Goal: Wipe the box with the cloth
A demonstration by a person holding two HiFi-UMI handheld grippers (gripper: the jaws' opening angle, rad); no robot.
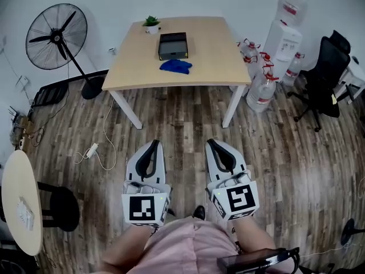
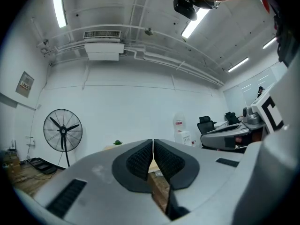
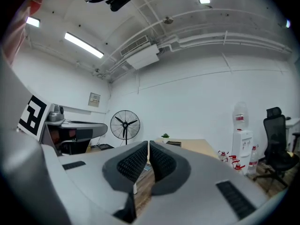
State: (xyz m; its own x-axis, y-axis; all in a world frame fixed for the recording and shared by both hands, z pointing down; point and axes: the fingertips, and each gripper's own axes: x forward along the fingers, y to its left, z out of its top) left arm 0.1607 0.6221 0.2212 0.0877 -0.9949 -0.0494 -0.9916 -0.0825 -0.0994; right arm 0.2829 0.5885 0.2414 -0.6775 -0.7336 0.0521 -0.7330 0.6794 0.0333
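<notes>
A dark box (image 1: 173, 45) sits on the far wooden table (image 1: 211, 67), with a blue cloth (image 1: 175, 66) crumpled just in front of it. Both grippers hang low over the floor, well short of the table. My left gripper (image 1: 152, 144) is shut with nothing between its pads (image 2: 140, 159). My right gripper (image 1: 213, 142) is also shut and empty, its pads (image 3: 158, 161) pressed together. In the right gripper view the table (image 3: 197, 146) and the box (image 3: 173, 143) show small beyond the jaws. The left gripper view shows only a sliver of the table (image 2: 111, 147).
A standing fan (image 1: 57, 36) is left of the table, with cables and a power strip (image 1: 90, 150) on the wood floor. A small plant (image 1: 151, 24) sits at the table's back. Water bottles (image 1: 261, 87), a dispenser (image 1: 280, 41) and an office chair (image 1: 323, 76) stand right. A round table (image 1: 20, 201) is near left.
</notes>
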